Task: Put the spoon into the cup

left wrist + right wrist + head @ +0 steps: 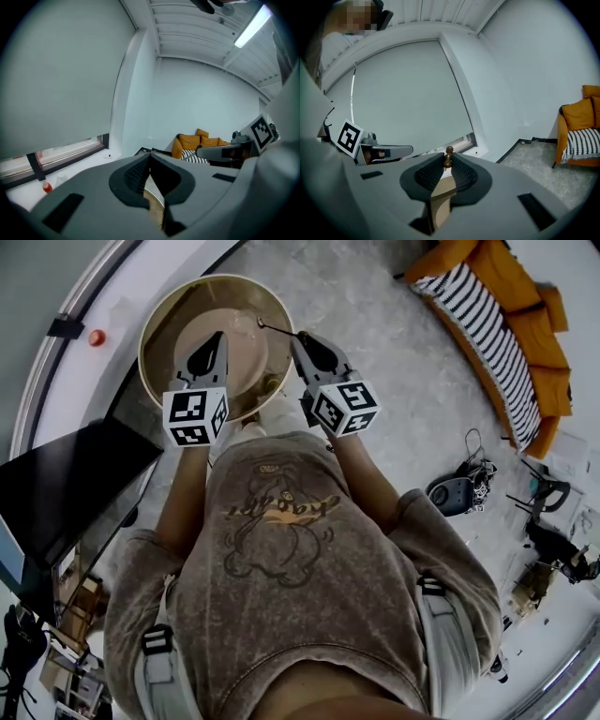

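Note:
My right gripper (298, 337) is shut on a thin dark spoon (276, 329), which sticks out to the left over the round table (153, 322) with its gold rim and brown top. In the right gripper view the spoon's brown knobbed end (449, 152) pokes up between the pads of the right gripper (447, 161). My left gripper (217, 338) hovers over the table beside it, and in its own view the left gripper (150, 157) is shut with nothing in it. A small olive thing (272, 384), too small to identify, sits near the table's near edge. I cannot make out a cup for sure.
A black screen (70, 486) stands at the left. A small red object (97, 337) lies on the white window ledge. An orange sofa with a striped cover (502, 329) is at the far right, and cables and gear (459, 488) lie on the floor.

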Demonstrator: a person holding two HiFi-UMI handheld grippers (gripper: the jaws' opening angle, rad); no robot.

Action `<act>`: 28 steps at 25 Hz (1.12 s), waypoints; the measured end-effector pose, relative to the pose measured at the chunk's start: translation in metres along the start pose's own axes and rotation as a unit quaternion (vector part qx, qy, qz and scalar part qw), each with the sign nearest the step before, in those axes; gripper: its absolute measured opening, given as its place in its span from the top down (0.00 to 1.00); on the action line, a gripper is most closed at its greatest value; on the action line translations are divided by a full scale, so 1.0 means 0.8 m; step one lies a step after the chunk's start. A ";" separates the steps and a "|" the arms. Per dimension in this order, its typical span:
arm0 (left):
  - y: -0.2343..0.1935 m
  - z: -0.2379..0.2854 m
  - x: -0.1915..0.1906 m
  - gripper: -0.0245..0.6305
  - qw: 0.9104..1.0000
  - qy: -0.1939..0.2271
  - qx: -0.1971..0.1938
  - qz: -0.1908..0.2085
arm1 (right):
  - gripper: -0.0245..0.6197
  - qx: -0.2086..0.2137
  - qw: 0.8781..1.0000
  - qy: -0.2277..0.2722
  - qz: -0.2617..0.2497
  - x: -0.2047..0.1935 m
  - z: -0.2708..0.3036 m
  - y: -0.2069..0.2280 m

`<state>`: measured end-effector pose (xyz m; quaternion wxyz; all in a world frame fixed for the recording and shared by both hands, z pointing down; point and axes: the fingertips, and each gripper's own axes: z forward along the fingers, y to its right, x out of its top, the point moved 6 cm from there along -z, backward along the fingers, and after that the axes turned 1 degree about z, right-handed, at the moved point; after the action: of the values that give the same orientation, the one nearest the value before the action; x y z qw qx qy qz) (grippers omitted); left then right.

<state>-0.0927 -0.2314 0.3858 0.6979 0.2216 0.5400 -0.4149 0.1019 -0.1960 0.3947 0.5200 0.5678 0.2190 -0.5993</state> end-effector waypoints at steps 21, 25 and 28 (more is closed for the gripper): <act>-0.033 0.074 -0.030 0.94 0.999 -0.032 0.021 -0.018 | 0.87 0.026 0.998 -0.049 0.010 -0.017 0.081 0.055; -0.035 0.088 -0.047 0.94 0.999 -0.044 0.021 -0.024 | 0.87 0.023 0.998 -0.058 0.020 -0.030 0.094 0.068; -0.041 0.099 -0.061 0.94 0.998 -0.051 0.021 -0.031 | 0.87 0.022 0.997 -0.067 0.023 -0.042 0.107 0.076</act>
<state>-0.0780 -0.2929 0.4613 0.7065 0.1980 0.5016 -0.4584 0.1098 -0.2787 0.4677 0.5350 0.5427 0.1575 -0.6281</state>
